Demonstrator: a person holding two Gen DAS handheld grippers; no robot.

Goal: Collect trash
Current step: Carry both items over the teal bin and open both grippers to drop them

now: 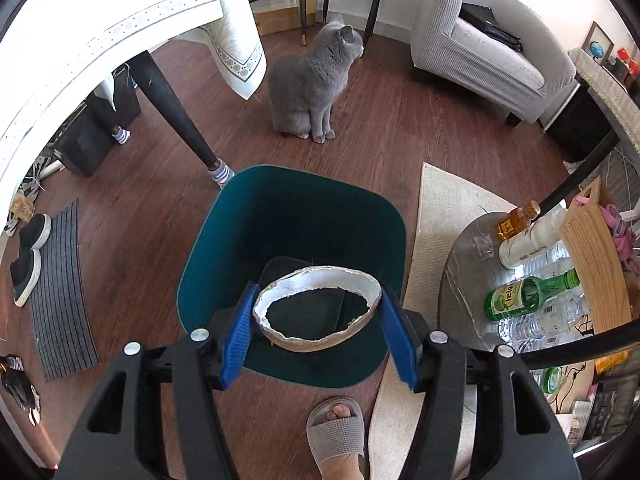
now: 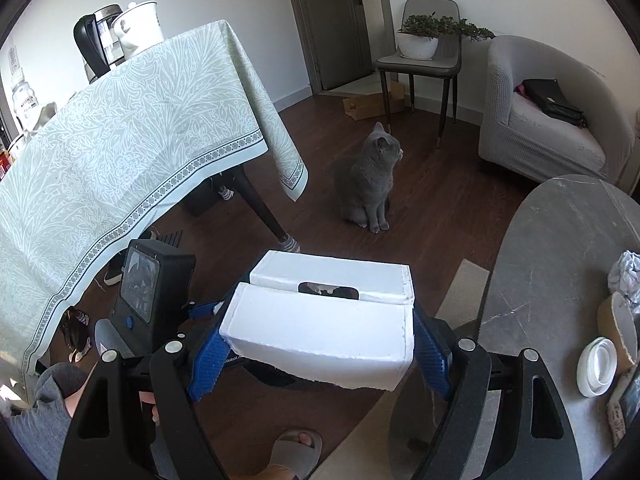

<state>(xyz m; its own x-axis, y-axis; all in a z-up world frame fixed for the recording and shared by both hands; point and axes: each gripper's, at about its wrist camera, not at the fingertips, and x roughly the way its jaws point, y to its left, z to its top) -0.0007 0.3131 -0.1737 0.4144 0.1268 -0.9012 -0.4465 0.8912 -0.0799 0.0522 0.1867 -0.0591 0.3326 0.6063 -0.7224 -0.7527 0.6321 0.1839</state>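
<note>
My left gripper (image 1: 318, 312) is shut on a torn paper cup ring (image 1: 280, 300), white inside and brown outside, held just above the open teal trash bin (image 1: 200, 280) on the floor. My right gripper (image 2: 320, 340) is shut on a white cardboard box (image 2: 320, 336), flattened and torn, held above the floor beside the grey round table (image 2: 560, 260). More trash lies on that table: a crumpled paper ball (image 2: 626, 276), a brown torn cup (image 2: 618, 332) and a white lid (image 2: 598, 366). The left gripper body (image 2: 156, 292) shows in the right wrist view.
A grey cat (image 1: 312, 84) sits on the wood floor beyond the bin. A clothed table with a black leg (image 1: 172, 108) stands left. Bottles (image 1: 528, 292) crowd the round table at right. My slippered foot (image 1: 338, 436) is near the bin. An armchair (image 1: 480, 56) is behind.
</note>
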